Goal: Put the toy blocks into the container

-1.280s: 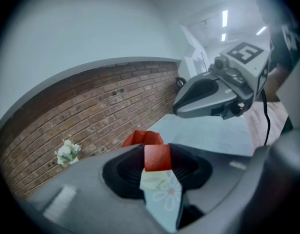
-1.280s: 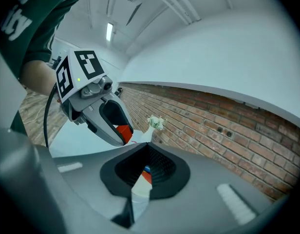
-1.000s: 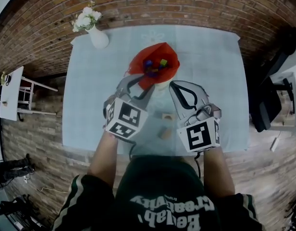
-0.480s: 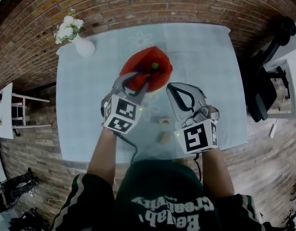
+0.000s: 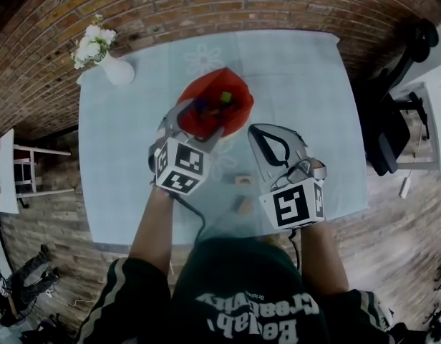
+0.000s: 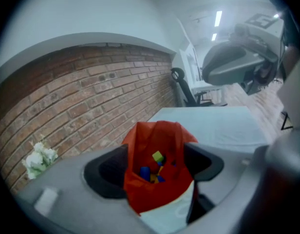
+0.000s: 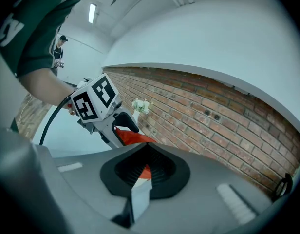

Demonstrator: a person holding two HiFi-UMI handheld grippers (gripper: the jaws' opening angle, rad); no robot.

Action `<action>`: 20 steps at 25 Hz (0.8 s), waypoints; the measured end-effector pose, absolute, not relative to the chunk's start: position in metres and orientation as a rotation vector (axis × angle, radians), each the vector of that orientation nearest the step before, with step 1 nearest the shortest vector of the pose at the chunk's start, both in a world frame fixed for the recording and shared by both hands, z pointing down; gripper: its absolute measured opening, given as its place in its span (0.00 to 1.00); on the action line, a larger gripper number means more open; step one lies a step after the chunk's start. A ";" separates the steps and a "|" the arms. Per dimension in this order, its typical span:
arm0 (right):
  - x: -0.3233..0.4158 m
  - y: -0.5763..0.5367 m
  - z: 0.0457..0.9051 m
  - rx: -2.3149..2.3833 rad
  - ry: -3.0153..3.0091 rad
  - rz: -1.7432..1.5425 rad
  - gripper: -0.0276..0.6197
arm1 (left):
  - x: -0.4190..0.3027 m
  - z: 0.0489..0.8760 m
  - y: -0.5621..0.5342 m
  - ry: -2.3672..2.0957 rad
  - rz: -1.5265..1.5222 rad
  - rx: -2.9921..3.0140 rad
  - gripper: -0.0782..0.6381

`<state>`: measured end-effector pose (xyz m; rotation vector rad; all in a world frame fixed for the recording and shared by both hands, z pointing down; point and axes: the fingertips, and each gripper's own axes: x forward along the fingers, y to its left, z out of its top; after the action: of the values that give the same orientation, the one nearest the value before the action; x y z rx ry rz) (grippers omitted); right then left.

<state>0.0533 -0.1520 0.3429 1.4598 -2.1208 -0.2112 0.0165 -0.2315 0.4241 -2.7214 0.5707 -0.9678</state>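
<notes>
At the near edge of the tabletop (image 5: 114, 192) both forearms (image 5: 152, 228) reach in. The right hand-held gripper (image 7: 140, 177) sits right of centre, tilted slightly down. Its jaws are pressed together, with only a slit between the ribbed pads and nothing in it. Between the two grippers, close to the near edge, two wooden blocks (image 5: 244, 180) lie one behind the other, apart from both grippers. The left hand-held gripper (image 6: 155, 168) points down more steeply at the near left rim of the red bag (image 5: 238, 120). Its jaws have just been opening and stand spread wide. The bag shows in the gap between them, and I cannot tell whether the pads touch its cloth. The bag stands open around the tabletop's middle and holds small coloured blocks (image 6: 158, 156), a yellow-green one on top and blue ones beneath. From the bag out to the right and far edges the tabletop lies bare, which gives open room, and the strip along the left edge is bare too. A white vase (image 5: 119, 70) of white flowers stands at the far left corner. Off the right edge is a black chair (image 5: 385, 127), and past the far edge runs a brick wall (image 5: 278, 6).
</notes>
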 end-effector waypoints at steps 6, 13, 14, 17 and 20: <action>0.057 -0.147 0.342 1.470 -2.113 -0.207 0.05 | 0.021 0.430 -0.223 0.525 -0.998 -2.725 0.62; 0.059 -0.141 0.342 1.471 -2.110 -0.206 0.05 | 0.023 0.428 -0.216 0.516 -0.981 -2.739 0.53; 0.059 -0.140 0.343 1.471 -2.110 -0.206 0.05 | 0.022 0.422 -0.216 0.540 -0.947 -2.731 0.31; 0.061 -0.137 0.343 1.477 -2.110 -0.204 0.05 | 0.020 0.413 -0.213 0.571 -0.878 -2.722 0.11; 0.065 -0.133 0.341 1.493 -2.111 -0.203 0.05 | 0.022 0.410 -0.206 0.561 -0.866 -2.749 0.11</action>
<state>0.0652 -0.1331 0.3413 1.4929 -2.1114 -0.2029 0.0220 -0.2062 0.4100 -2.7493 0.5612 -0.8657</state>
